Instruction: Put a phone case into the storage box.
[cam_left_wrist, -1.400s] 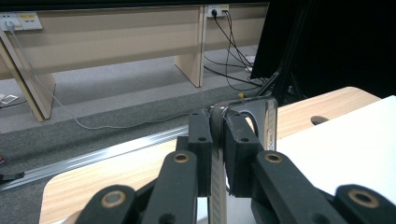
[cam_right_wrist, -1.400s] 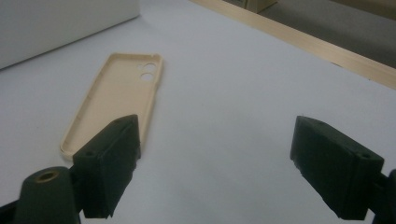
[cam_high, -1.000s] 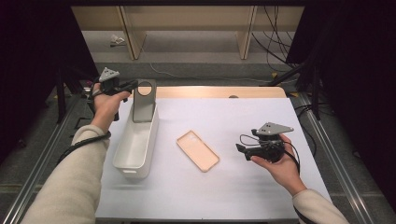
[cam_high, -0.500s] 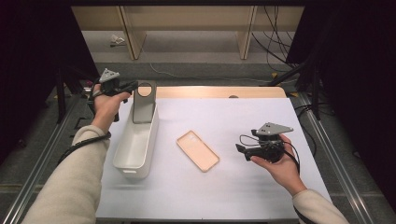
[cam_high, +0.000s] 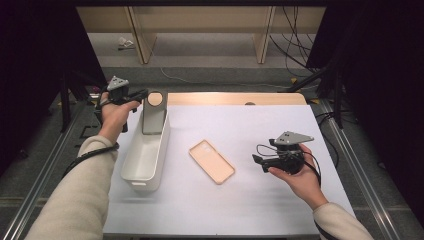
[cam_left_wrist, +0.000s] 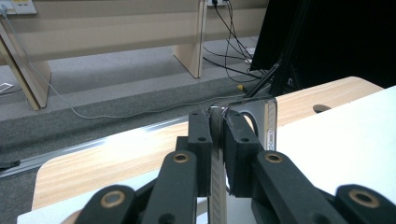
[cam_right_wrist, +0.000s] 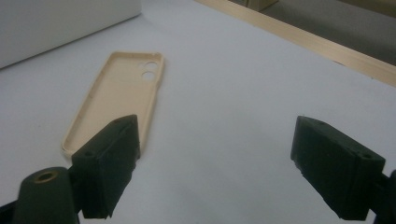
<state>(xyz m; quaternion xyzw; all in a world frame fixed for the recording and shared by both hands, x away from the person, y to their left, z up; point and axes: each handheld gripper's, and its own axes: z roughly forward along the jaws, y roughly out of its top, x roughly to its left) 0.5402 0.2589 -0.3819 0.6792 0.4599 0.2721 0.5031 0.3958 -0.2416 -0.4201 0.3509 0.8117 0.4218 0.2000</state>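
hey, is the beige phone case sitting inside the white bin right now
No, the beige phone case lies flat on the white table cover, to the right of the white bin and apart from it.

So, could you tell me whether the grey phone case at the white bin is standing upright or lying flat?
Upright. The grey case stands on end at the far end of the white bin, pinched by the left gripper.
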